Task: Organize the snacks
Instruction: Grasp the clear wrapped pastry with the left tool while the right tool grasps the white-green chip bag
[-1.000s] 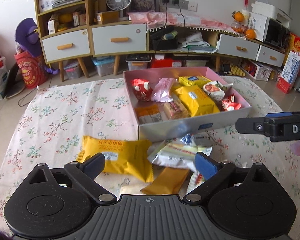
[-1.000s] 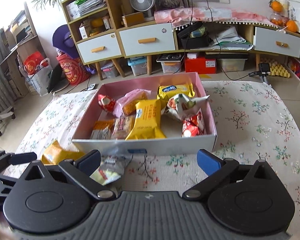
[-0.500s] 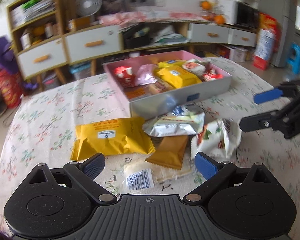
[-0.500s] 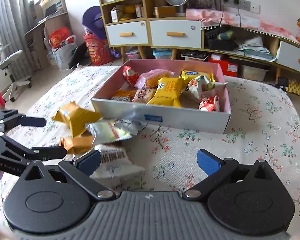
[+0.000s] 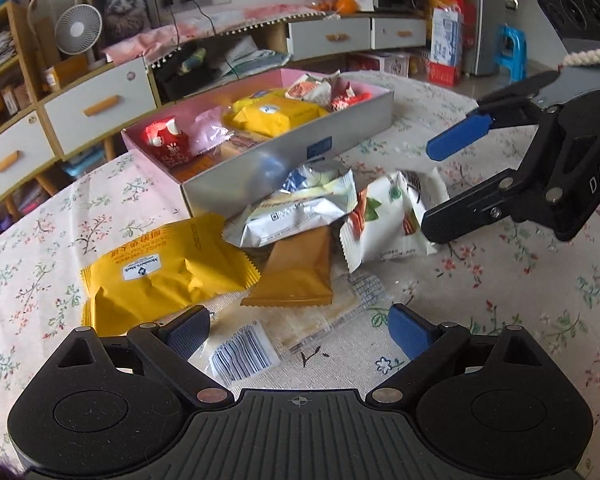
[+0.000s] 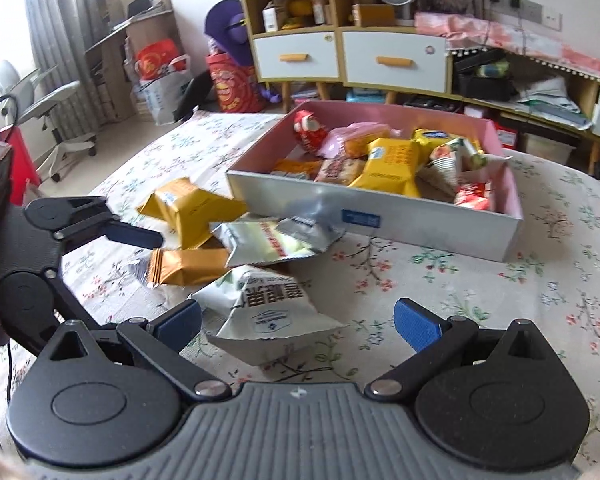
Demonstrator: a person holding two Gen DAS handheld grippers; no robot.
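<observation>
A pink-lined grey box (image 5: 284, 172) holds several snacks on the floral tablecloth. In front of it lie a large yellow packet (image 5: 160, 276), a silver packet (image 5: 296, 212), a brown packet (image 5: 296, 276), a white packet (image 5: 388, 220) and a clear barcode packet (image 5: 244, 356). My left gripper (image 5: 300, 332) is open, with the clear packet lying between its fingers. My right gripper (image 6: 296, 322) is open around the white packet (image 6: 268, 312), not touching it. It appears in the left wrist view as the right gripper (image 5: 444, 184) beside the white packet. The box (image 6: 400, 216) stands behind the pile.
Low cabinets with white drawers (image 6: 392, 62) and shelves stand beyond the table. An office chair (image 6: 48, 100) and bags are on the floor at far left. Bare tablecloth (image 6: 540, 300) stretches right of the pile. A blue stool (image 5: 512, 48) is far right.
Both grippers have come lower and closer to the loose pile. The right gripper now straddles the white packet and the left one the clear packet. Both stay open.
</observation>
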